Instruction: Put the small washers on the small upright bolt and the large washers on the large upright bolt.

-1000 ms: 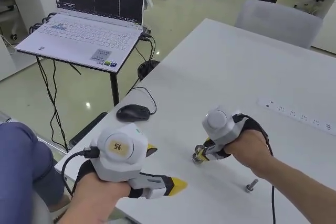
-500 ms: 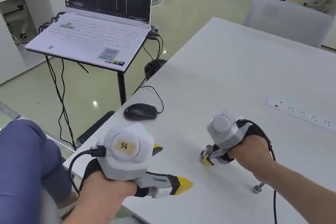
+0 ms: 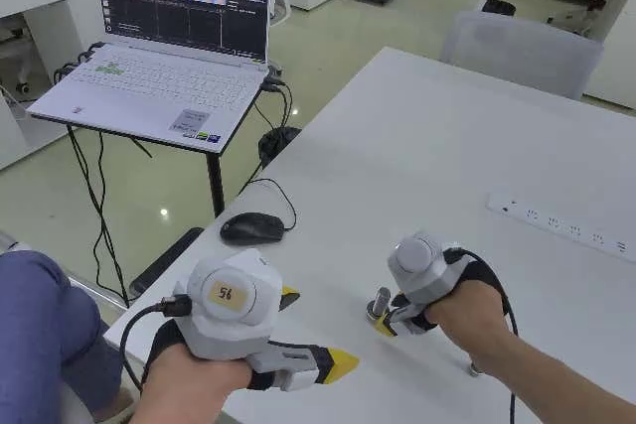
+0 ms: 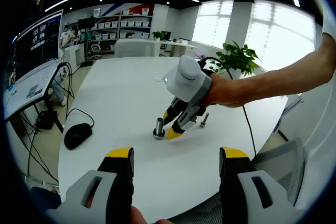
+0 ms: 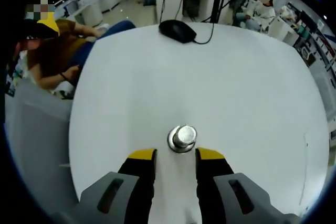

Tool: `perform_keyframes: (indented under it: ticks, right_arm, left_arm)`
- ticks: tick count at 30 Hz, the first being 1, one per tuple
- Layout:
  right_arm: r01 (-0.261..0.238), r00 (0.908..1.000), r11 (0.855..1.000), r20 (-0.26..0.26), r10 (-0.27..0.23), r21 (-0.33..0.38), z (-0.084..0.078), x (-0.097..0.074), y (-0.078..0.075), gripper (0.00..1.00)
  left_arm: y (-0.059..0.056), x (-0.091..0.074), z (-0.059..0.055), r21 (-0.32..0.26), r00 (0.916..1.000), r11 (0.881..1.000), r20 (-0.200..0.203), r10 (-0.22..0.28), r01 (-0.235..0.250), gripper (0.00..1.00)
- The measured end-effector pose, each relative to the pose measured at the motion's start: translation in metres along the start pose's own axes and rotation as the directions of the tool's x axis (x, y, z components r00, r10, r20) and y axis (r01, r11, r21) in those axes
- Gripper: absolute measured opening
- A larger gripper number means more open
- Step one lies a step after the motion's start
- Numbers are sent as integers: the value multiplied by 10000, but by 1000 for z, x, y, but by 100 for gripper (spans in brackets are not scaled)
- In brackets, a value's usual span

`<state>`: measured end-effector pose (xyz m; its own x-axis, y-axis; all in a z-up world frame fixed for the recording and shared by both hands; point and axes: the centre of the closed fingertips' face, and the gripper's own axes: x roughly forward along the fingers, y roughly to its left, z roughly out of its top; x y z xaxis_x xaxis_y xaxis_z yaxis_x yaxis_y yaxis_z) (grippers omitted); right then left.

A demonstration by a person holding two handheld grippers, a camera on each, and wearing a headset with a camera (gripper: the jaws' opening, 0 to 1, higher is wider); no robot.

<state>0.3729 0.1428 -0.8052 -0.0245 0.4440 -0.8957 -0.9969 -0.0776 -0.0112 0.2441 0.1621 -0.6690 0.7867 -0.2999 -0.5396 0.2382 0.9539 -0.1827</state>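
White table [image 3: 447, 146] in an open office. Right gripper [image 5: 176, 156]: jaws narrowly parted, nothing between them. The large bolt [image 5: 182, 137] stands upright just beyond the tips, seen end-on from above in the right gripper view. The left gripper view gives the side aspect and adds the small bolt [image 4: 204, 119], on the far side of the right gripper from the large bolt. Left gripper [image 4: 177, 155]: jaws wide, empty, well short of the large bolt. Mouse [image 3: 251, 227] and laptop [image 3: 169, 47] lie well apart from the large bolt.
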Motion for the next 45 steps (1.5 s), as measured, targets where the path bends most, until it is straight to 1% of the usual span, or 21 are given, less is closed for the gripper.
perform_keyframes:
  ticks: [3, 5, 7, 10, 12, 16, 18, 20, 22, 24, 26, 28, 33, 34, 35, 37, 40, 41, 42, 43, 45]
  right_arm:
    - [56, 9999, 9999, 161, -58, 99, -6, -4, 12, 31]
    - [89, 9997, 9998, 206, -92, 186, -14, -7, 20, 32]
    - [195, 9992, 9990, 330, -208, 395, -19, -9, 27, 32]
    - [171, 9975, 9958, 669, -232, 902, -28, -11, 42, 33]
    - [131, 9953, 9937, 942, -236, 1115, -33, -13, 53, 33]
    - [74, 9915, 9906, 1275, -250, 1366, -47, -20, 75, 34]
    - [163, 9898, 9882, 1377, -376, 1525, -56, -24, 79, 35]
    - [167, 9854, 9834, 1638, -468, 1805, -63, -29, 84, 35]
    - [238, 9831, 9786, 1730, -600, 2043, -72, -33, 86, 35]
    - [365, 9803, 9691, 1799, -822, 2438, -85, -39, 85, 36]
    - [518, 9714, 9535, 2065, -1171, 2970, -96, -46, 82, 37]
    - [541, 9674, 9441, 2172, -1303, 3253, -106, -51, 81, 38]
    - [901, 9557, 9147, 2243, -1907, 3940, -138, -68, 74, 45]
    - [879, 9548, 9126, 2272, -1914, 3993, -143, -70, 73, 46]
    - [963, 9528, 9059, 2250, -2038, 4125, -149, -74, 72, 46]
    - [1090, 9495, 9004, 2240, -2197, 4213, -159, -79, 71, 48]
    - [1142, 9425, 8879, 2340, -2386, 4457, -168, -86, 66, 50]
    - [1052, 9381, 8809, 2480, -2419, 4614, -168, -90, 66, 51]
    - [1018, 9338, 8773, 2591, -2469, 4690, -168, -93, 66, 51]
    - [1068, 9267, 8745, 2714, -2600, 4731, -169, -96, 64, 52]
    - [1089, 9187, 8696, 2853, -2731, 4815, -171, -100, 61, 54]
  left_arm:
    - [-1, 1, 1, 47, 10000, 10000, -7, -64, 64, 65]
    - [-3, 4, 0, 76, 9999, 9999, -42, -143, 144, 65]
    - [-4, 7, -3, 163, 9997, 9997, -135, -204, 206, 65]
    - [-5, 9, -6, 224, 9993, 9993, -227, -300, 305, 65]
    - [-5, 11, -8, 245, 9990, 9990, -286, -356, 363, 65]
    - [-4, 16, -14, 400, 9978, 9981, -481, -453, 472, 65]
    - [-3, 19, -17, 462, 9970, 9975, -586, -498, 526, 65]
    - [-3, 22, -20, 523, 9963, 9970, -669, -540, 576, 65]
    - [-3, 24, -22, 584, 9956, 9964, -737, -572, 615, 65]
    - [-3, 26, -24, 669, 9947, 9955, -832, -612, 668, 65]
    - [-3, 28, -26, 748, 9937, 9947, -922, -643, 713, 65]
    - [-3, 30, -28, 808, 9928, 9940, -998, -661, 743, 65]
    - [-1, 34, -28, 884, 9923, 9933, -1059, -644, 739, 66]
    - [0, 34, -28, 901, 9923, 9932, -1064, -638, 735, 66]
    - [0, 35, -28, 935, 9921, 9929, -1085, -638, 741, 66]
    - [0, 38, -29, 1141, 9906, 9906, -1224, -613, 754, 66]
    - [1, 40, -32, 1301, 9887, 9882, -1364, -629, 808, 66]
    - [1, 41, -33, 1305, 9883, 9880, -1385, -641, 823, 66]
    - [1, 41, -33, 1313, 9878, 9877, -1410, -660, 847, 66]
    - [0, 41, -33, 1328, 9877, 9874, -1410, -675, 865, 66]
    - [-2, 42, -33, 1344, 9876, 9869, -1401, -703, 894, 66]
